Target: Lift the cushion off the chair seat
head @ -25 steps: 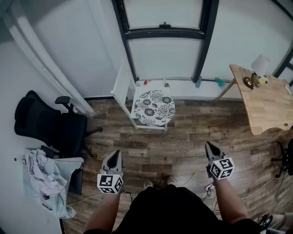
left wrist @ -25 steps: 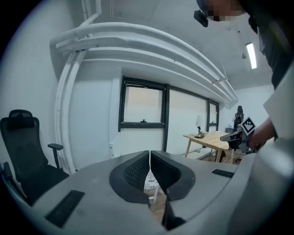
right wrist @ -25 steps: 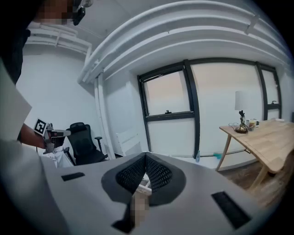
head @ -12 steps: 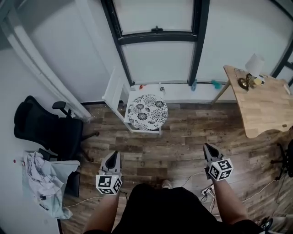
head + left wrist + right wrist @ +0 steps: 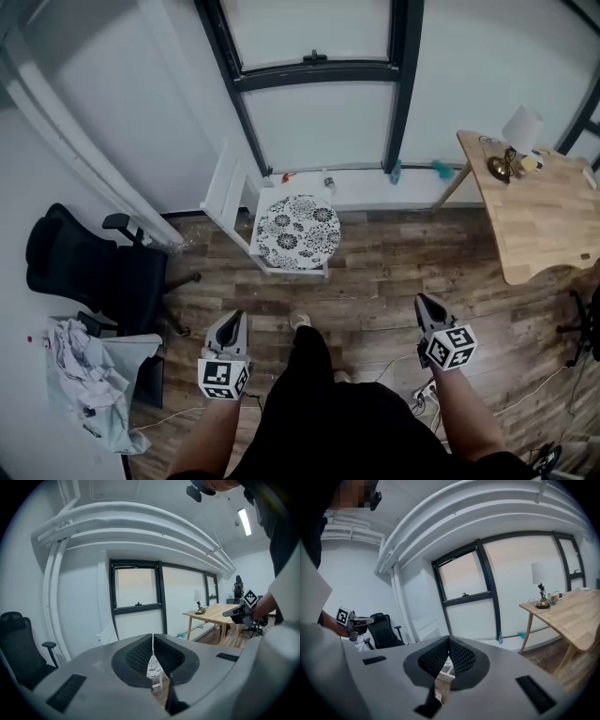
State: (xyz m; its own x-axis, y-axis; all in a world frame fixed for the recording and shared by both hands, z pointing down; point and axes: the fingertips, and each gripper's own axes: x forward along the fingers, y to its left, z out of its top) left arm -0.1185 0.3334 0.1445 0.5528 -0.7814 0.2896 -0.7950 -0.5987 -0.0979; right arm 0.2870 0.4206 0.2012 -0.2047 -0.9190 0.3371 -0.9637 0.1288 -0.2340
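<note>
My left gripper [image 5: 232,319] and right gripper [image 5: 423,302]: jaws pressed together, empty. Round black-and-white floral cushion [image 5: 297,232] lies on white slatted chair [image 5: 225,185].

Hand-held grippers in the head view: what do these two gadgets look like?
The left hand-held gripper and right hand-held gripper match: pale grey bodies tapering to a dark beak, each with a white cube of black square markers. The pads are black and textured. The person's clothing is black.

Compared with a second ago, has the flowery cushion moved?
No. The cushion still lies on the seat of the white chair, right below the same window post; only the head view itself has shifted.
</note>
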